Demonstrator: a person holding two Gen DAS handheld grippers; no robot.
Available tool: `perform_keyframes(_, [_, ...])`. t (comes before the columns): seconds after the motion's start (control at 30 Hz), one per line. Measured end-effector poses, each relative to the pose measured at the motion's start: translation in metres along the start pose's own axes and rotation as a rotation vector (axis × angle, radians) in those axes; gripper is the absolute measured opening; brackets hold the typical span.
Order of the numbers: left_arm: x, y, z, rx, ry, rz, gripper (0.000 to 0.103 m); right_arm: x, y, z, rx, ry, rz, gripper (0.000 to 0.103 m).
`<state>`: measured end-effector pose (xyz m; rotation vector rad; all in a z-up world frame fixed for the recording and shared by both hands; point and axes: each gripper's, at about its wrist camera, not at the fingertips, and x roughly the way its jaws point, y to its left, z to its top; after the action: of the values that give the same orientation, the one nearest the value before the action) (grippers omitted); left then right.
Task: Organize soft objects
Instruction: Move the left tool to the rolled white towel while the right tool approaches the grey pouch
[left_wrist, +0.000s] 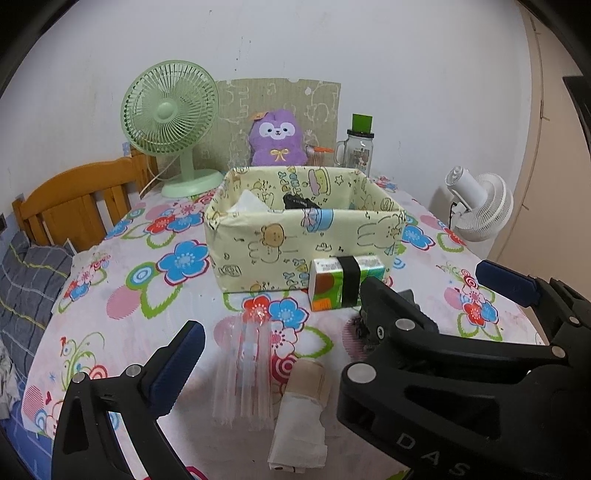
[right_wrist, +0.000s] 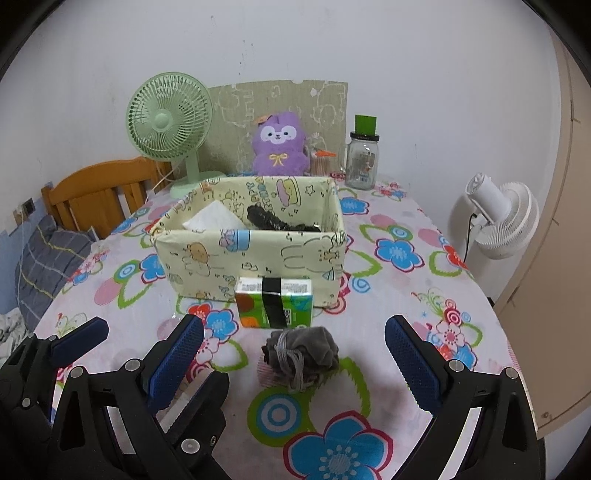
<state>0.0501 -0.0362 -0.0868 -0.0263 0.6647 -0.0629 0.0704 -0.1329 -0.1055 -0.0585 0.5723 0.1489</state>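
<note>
With both my right gripper (right_wrist: 293, 354) and left gripper (left_wrist: 280, 354) spread wide, I risk snagging only the gray drawstring pouch (right_wrist: 300, 356)'s cord and knocking the tissue pack (right_wrist: 274, 302).

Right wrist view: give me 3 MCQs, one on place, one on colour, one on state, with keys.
1. Where does the tissue pack sit?
A. inside the box
B. on the table against the front of the box
C. beside the green fan

2. What colour is the plush toy at the back of the table?
A. purple
B. yellow
C. white

3. How does the right gripper stand?
A. shut on the grey pouch
B. shut on nothing
C. open, with the grey pouch lying between its fingers

Key:
1 B, the pack stands on the tablecloth touching the box's front wall.
2 A, its body is purple with a white face.
3 C, both blue pads stand wide apart, clear of the pouch.
</note>
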Motion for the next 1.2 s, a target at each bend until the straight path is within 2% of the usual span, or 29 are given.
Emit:
perform_keyframes(0.2, [0.008,0.004,-0.012,-0.041,0.039,0.011,0.102,0.005,0.003,-0.010,-0.023,0.017,0.012,0.100])
perform_keyframes(0.5, [0.014,-0.001,-0.025,-0.035,0.057,0.003,0.099,0.015,0.001,-0.023,-0.013,0.054,0.018,0.100])
perform_keyframes(0.77, [0.017,-0.005,-0.033,-0.033,0.067,0.029,0.097,0.021,0.001,-0.032,-0.018,0.078,0.040,0.100])
perform_keyframes(0.93, [0.022,-0.005,-0.039,-0.044,0.087,0.034,0.084,0.024,0.000,-0.037,-0.020,0.095,0.038,0.100])
perform_keyframes(1.07, [0.025,-0.007,-0.041,-0.046,0.102,0.037,0.064,0.026,-0.002,-0.040,-0.017,0.105,0.035,0.100])
perform_keyframes(1.13, [0.025,-0.007,-0.041,-0.043,0.101,0.037,0.060,0.027,-0.003,-0.040,-0.016,0.108,0.035,0.100])
perform_keyframes(1.2, [0.027,-0.007,-0.041,-0.044,0.108,0.029,0.047,0.028,-0.003,-0.041,-0.017,0.110,0.033,0.100])
